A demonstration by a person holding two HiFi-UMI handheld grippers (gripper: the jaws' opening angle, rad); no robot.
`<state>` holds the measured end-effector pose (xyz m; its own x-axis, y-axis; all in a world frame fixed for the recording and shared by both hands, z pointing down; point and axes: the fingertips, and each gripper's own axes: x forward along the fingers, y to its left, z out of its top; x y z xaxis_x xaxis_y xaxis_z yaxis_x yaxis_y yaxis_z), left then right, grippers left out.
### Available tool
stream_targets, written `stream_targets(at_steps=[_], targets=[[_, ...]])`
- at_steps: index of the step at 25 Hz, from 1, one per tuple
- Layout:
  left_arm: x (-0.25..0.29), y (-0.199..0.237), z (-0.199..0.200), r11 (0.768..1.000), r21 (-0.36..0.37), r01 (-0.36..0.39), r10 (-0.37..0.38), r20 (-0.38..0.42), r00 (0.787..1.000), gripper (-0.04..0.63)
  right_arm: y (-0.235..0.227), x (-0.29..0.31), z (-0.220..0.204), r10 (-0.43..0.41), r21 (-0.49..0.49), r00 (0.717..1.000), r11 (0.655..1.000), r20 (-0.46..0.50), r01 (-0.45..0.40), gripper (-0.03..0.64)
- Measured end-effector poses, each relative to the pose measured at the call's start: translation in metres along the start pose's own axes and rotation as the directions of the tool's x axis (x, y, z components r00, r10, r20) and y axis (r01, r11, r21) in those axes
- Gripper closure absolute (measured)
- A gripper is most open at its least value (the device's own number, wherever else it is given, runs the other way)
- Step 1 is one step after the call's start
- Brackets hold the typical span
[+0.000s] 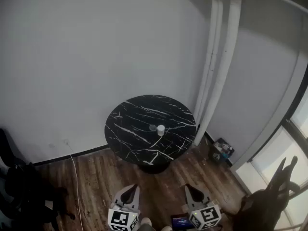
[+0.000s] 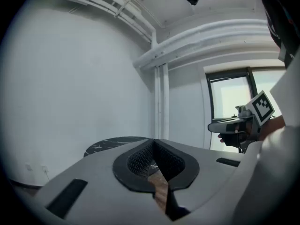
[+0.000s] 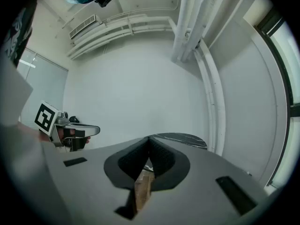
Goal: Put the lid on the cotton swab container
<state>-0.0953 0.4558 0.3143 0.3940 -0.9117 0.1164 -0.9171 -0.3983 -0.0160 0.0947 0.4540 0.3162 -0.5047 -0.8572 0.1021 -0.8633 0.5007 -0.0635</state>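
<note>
White cylindrical cotton swab container point(image 1: 160, 130) and round grey lid point(image 1: 152, 127), side by side on the round black marble desk point(image 1: 130, 138). Left gripper point(image 1: 131, 190) and right gripper point(image 1: 192, 190) — fingers point(image 2: 138, 162) together, empty — sit well short of it; they should probably part before reaching the lid.

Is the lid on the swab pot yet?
Off, it seems: a small round lid lies on the table beside the upright container.

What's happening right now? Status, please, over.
Left gripper and right gripper shut, empty, well short of the marble table. Cotton swab container upright there, lid beside it. Nothing in the way.
</note>
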Motion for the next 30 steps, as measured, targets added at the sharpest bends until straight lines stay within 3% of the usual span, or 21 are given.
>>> stream_targets(at_steps=[9, 14, 17, 25, 30], targets=[[0.005, -0.013, 0.008, 1.000, -0.016, 0.002, -0.002, 0.003, 1.000, 0.581, -0.018, -0.016, -0.001, -0.032, -0.007, 0.999, 0.999, -0.004, 0.032, 0.600], [0.007, -0.016, 0.012, 0.996, -0.084, 0.014, -0.011, 0.037, 0.999, 0.583, -0.024, -0.020, 0.002, -0.036, 0.013, 0.999, 0.999, 0.017, 0.036, 0.600], [0.016, -0.015, 0.007, 0.999, -0.035, 0.007, -0.007, 0.007, 1.000, 0.581, -0.030, -0.015, 0.006, -0.042, 0.011, 0.999, 0.999, 0.033, 0.042, 0.600], [0.048, 0.006, 0.002, 0.999, -0.034, -0.026, 0.026, -0.006, 1.000, 0.582, -0.044, 0.024, 0.006, -0.015, 0.001, 0.999, 1.000, 0.045, 0.015, 0.600], [0.097, 0.026, -0.007, 0.998, -0.062, -0.016, 0.016, 0.008, 1.000, 0.581, -0.064, 0.069, -0.002, -0.007, -0.021, 0.999, 1.000, 0.034, 0.008, 0.600]])
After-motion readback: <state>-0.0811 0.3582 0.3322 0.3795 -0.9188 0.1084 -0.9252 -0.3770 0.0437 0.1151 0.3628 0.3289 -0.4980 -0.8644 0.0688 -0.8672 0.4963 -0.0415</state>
